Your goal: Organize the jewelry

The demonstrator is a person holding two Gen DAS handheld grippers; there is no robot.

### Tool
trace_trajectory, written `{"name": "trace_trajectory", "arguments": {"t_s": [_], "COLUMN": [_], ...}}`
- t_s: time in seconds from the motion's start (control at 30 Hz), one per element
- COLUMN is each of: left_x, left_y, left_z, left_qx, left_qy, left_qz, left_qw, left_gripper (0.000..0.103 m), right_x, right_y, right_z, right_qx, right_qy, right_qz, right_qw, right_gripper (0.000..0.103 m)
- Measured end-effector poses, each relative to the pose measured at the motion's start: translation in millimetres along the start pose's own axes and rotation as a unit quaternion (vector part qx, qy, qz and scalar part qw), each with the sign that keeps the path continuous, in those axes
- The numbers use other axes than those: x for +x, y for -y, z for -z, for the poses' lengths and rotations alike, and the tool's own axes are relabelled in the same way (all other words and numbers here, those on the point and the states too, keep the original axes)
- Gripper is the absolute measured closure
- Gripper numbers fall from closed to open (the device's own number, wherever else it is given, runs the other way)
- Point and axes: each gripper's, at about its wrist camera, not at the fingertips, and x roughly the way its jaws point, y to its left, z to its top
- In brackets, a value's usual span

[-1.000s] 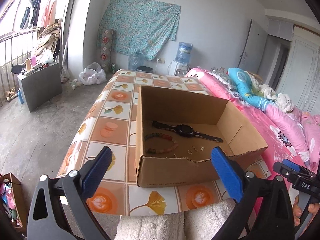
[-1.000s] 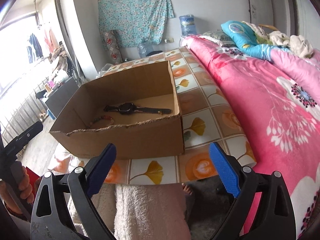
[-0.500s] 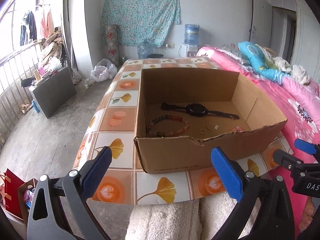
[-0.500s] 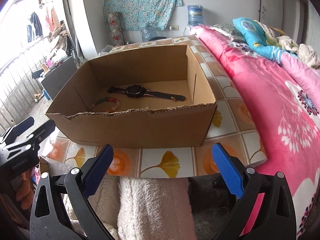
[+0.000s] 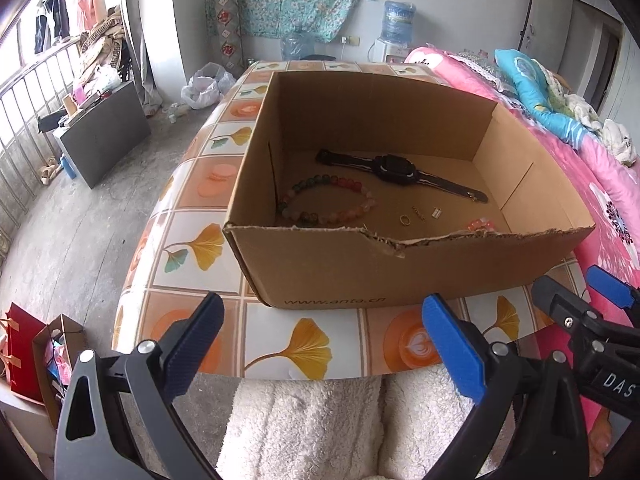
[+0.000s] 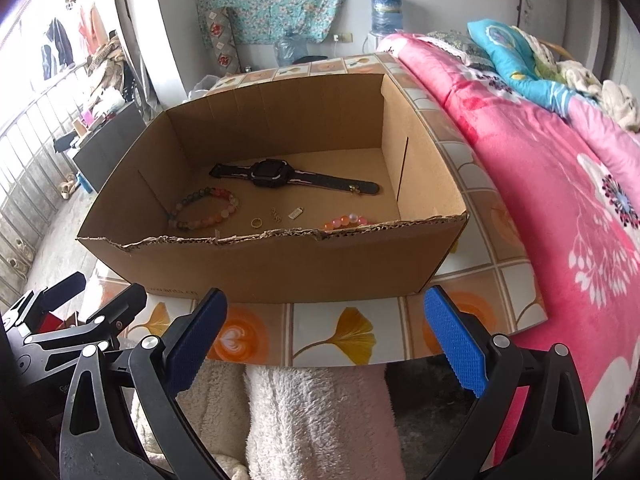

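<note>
Jewelry all sits on the floor of the open cardboard box [image 5: 400, 276], which rests on the tiled-pattern table [image 5: 192, 196]: black watch [image 5: 394, 168] laid flat toward the back, multicolour bead bracelet [image 5: 326, 204] at the left, a gold ring [image 5: 404, 220] and two small metal bits mid-floor, orange bead bracelet [image 6: 346, 221] tucked against the torn front wall. Pieces lie apart, none overlapping, which reads as either already sorted into the box or gathered there for pulling out; can't settle which. Left gripper [image 5: 320, 340] is spread wide, nothing between the pads, hanging low in front of the table edge. Right gripper [image 6: 324, 336] same: wide open, empty, just short of the box. Both aim straight at the box front, likely because the near wall is low and torn, giving easiest reach to the small stuff. Tiny ring will be hard to pinch flat off cardboard.
</note>
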Motion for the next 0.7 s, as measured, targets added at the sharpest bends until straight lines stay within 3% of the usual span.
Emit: {"name": "trace_trajectory", "arguments": {"t_s": [0.7], "left_x": [3.2], "left_y": [5.3], "left_z": [-5.5], "left_qx": [0.003], "left_qy": [-0.016], "left_qz": [-0.023], "left_qw": [0.9996], "left_gripper": [0.006], "right_x": [8.8], "right_y": [-4.9], "right_z": [-2.9], "right_qx": [-0.005], "right_qy": [-0.008], "right_qz": [0.016], "right_qw": [1.0], "right_gripper": [0.008]}}
